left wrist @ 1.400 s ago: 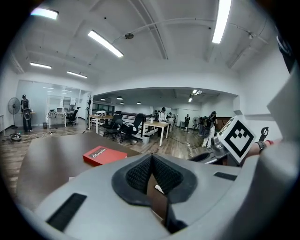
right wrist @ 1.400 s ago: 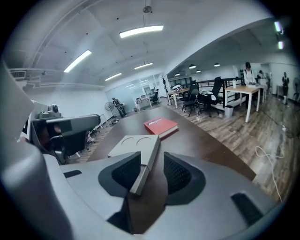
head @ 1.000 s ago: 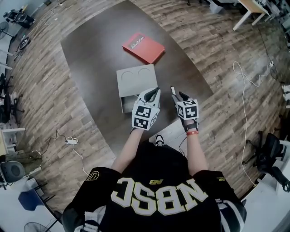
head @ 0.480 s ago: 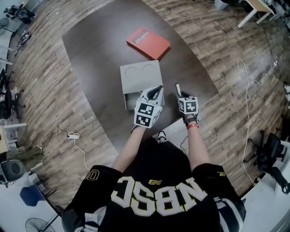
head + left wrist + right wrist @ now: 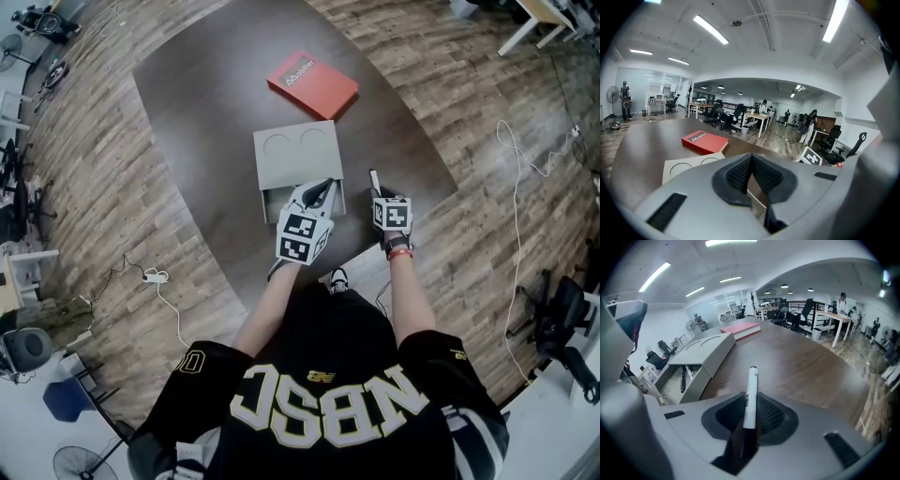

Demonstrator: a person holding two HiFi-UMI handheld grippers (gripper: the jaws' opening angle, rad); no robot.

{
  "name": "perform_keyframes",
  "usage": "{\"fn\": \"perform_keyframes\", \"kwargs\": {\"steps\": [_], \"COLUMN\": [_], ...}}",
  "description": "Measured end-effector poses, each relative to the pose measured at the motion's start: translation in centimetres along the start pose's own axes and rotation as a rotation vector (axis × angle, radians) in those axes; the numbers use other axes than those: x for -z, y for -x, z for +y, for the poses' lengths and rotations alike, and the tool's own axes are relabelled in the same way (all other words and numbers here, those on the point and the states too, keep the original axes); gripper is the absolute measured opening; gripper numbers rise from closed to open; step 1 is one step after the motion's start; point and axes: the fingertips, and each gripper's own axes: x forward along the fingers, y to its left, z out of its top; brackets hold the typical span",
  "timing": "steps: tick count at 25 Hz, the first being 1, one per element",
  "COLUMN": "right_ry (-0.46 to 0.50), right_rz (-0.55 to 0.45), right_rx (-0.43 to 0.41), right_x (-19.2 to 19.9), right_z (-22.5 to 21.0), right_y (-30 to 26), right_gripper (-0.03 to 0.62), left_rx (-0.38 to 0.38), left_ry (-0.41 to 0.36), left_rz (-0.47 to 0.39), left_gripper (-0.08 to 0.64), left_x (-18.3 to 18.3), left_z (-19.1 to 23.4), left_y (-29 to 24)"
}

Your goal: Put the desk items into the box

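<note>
The right gripper (image 5: pixel 752 412) is clenched on a white marker (image 5: pixel 749 392) with a dark end. Its jaws have just been closing, and the marker sits between the pads, sticking out past them and pointing away from the person over the dark brown table (image 5: pixel 202 112). In the head view this gripper (image 5: pixel 379 190) hangs just to the right of the grey box (image 5: pixel 298 150), apart from it. The left gripper (image 5: pixel 751 169) has its pads pressed together at the tips with nothing between them. Seen from the head (image 5: pixel 320 193), it is over the near edge of the box, where a drawer (image 5: pixel 675 383) stands pulled out toward the person. The right gripper view shows a black pen (image 5: pixel 682 378) lying in that drawer, with another pale pen beside it. The top of the box has two round hollows. Beyond the box, further from the person, a red book (image 5: pixel 312 84) lies flat on the table, close to the box's far corner but not touching it.
</note>
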Motion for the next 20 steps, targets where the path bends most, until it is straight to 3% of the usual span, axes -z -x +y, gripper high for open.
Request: {"fn": "perform_keyframes", "kwargs": {"steps": [9, 20], "right_ry": [0.023, 0.018], "right_rz": [-0.016, -0.119], "right_rx": [-0.023, -0.185], "right_x": [0.4, -1.7], "right_z": [0.0, 4.3], "right_y": [0.3, 4.9], "right_gripper": [0.072, 0.072], "left_rx": [-0.013, -0.052], "left_ry": [0.015, 0.019], "left_rz": [-0.006, -0.004], "left_gripper": [0.014, 0.014], "left_x": [0.0, 0.5], "left_z": [0.2, 2.0], "left_y": [0.8, 1.6]}}
